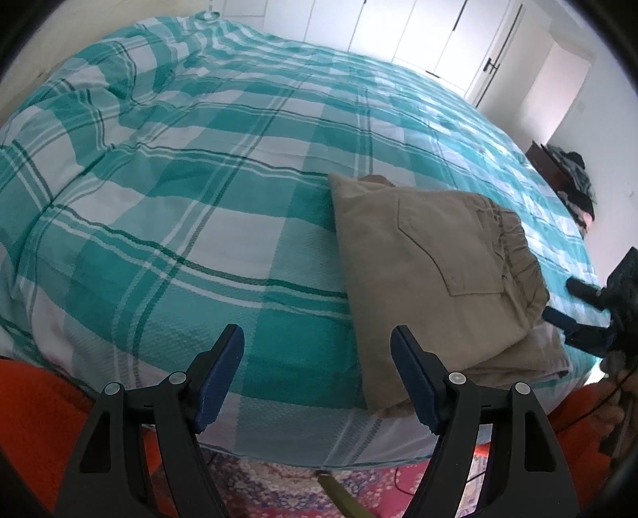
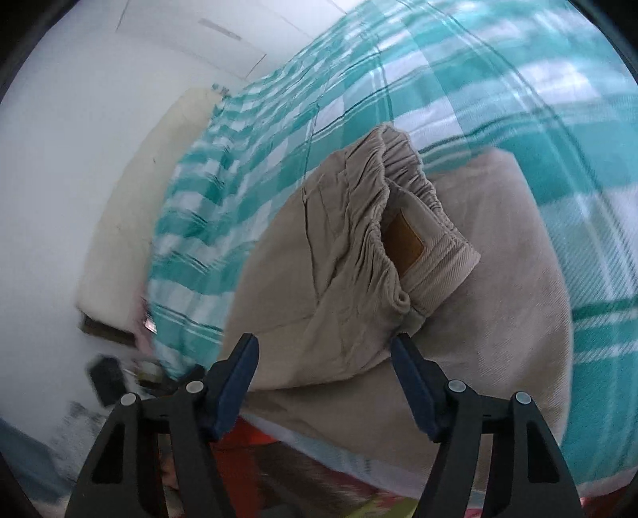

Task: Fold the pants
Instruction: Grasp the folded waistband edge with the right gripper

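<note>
Beige pants [image 1: 434,275] lie folded into a compact stack near the front edge of the bed, back pocket up. In the right wrist view the pants [image 2: 351,279] fill the middle, with the elastic waistband and a tan label on top. My left gripper [image 1: 317,338] is open and empty, hovering over the bedspread just left of the stack. My right gripper [image 2: 323,350] is open and empty, close to the near edge of the stack. It also shows in the left wrist view [image 1: 574,305], at the right of the pants.
The bed has a teal and white checked bedspread [image 1: 191,191]. White wardrobe doors [image 1: 430,32] stand behind it. A dark side table with clothes [image 1: 566,179] is at the far right. A patterned rug [image 1: 287,486] lies below the bed edge. A cream headboard [image 2: 131,223] lines the wall.
</note>
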Tool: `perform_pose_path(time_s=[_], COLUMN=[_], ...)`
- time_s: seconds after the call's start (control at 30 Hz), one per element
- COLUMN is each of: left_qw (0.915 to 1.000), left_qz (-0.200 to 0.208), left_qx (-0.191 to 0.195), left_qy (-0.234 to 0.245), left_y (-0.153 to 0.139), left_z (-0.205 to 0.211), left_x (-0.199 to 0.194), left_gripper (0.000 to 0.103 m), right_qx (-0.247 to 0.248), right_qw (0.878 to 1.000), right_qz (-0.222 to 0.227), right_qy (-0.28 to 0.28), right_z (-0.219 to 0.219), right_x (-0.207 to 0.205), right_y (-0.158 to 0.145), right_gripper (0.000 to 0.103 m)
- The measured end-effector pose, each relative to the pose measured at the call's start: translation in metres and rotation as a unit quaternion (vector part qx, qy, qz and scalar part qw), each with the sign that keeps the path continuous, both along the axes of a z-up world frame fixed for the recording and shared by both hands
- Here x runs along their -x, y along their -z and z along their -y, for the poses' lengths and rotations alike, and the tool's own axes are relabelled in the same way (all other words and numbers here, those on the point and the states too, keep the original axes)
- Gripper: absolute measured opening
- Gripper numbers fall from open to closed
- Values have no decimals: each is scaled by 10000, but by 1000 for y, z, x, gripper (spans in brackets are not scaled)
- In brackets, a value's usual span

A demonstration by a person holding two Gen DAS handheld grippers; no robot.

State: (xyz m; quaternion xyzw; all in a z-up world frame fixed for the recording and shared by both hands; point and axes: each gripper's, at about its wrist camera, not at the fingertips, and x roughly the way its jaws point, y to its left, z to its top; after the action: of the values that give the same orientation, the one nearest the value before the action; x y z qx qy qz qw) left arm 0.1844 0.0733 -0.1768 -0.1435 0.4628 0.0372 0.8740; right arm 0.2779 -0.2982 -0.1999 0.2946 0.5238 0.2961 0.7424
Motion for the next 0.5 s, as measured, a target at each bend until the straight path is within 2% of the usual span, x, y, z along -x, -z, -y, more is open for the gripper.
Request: perform_pose_path(time_s=[0.13,0.33,0.5], left_qw=[10000,9999,9998], left_qz=[-39,-98,-177], left_qx=[-26,-71,-102], left_qy=[-54,-51,-27], left_y=[3,6,10], left_z=[-2,0,2], left_x=[0,-2,-3], left_gripper=[78,78,78], right_qx=[-615,-752,-205], right_qw=[9968,9945,9983], right_qz=[-283,-675,-489], right_qy=[418,283,241], right_z=[22,25,13], right_x=[-10,-16,-20], right_y=[0,11,9], right_gripper=[70,70,70])
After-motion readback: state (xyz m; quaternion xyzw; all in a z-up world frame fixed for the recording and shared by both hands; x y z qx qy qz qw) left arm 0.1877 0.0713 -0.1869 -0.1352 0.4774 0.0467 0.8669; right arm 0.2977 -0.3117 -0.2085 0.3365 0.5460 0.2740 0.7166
